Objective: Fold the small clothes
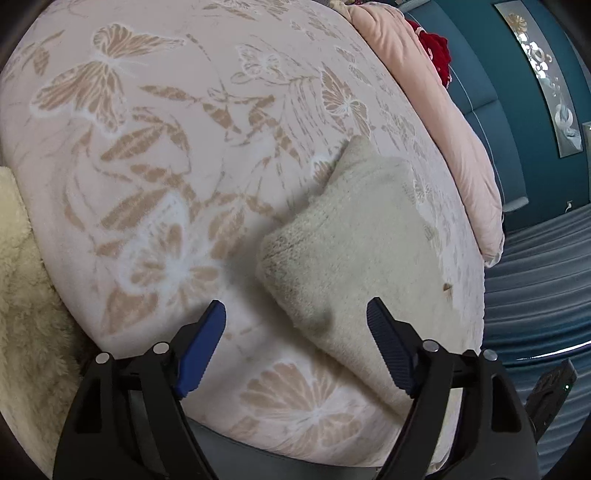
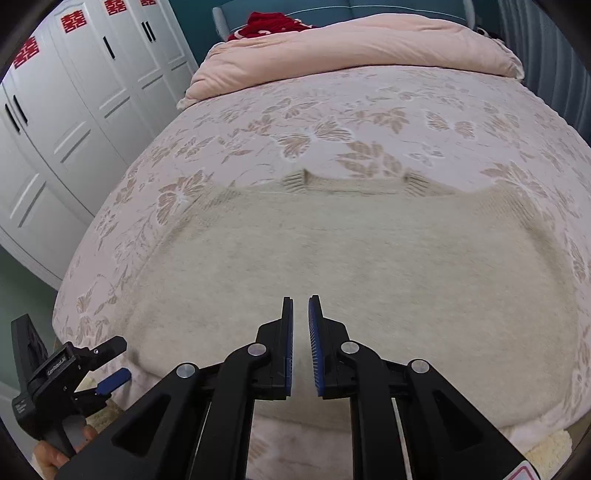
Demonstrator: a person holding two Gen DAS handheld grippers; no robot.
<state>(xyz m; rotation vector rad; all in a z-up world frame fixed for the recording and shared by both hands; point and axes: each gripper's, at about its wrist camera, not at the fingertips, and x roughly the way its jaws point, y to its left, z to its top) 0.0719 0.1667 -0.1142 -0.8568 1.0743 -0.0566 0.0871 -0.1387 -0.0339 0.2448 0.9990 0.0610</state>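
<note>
Blue pads of the right gripper (image 2: 301, 317) sit nearest the right wrist lens: jaws drawn nearly together, a thin slit between them, nothing pinched. They hover over the near part of the cream knit garment (image 2: 351, 266), which lies spread flat on the bed (image 2: 369, 122) just ahead of and under the jaws. Ribbed cuffs or hem bands show at the garment's far edge, well ahead of the jaws.

Left gripper (image 1: 295, 321) in its own view: jaws spread wide, empty. A folded-looking corner of the same garment (image 1: 343, 258) lies between and just beyond the pads, nearer the right-hand pad. A fluffy cream throw (image 1: 22, 295) sits off to the left of the jaws.

Risks, as judged:
- Right jaws are nearly closed; pressing down like this would push the knit rather than take an edge, and rumple the flat layer.
- Left jaws stand over thick doubled knit. Closing there could take both layers, or the bedspread under them, and drag the whole piece.
- Fuzzy knit on a fleecy bedspread likely clings; a one-sided pull would skew the fold line.

View differences:
- Right wrist view shows the garment's full spread, the left gripper (image 2: 92, 365) low to the left of the jaws at the bed's edge, and white wardrobe doors (image 2: 74, 92) farther left.
- Left wrist view alone shows the thickness of the corner and its raised edge.
- Far beyond the jaws in both: a pink duvet (image 2: 351, 48) and something red (image 2: 273, 24) behind it; what it is, unclear.
</note>
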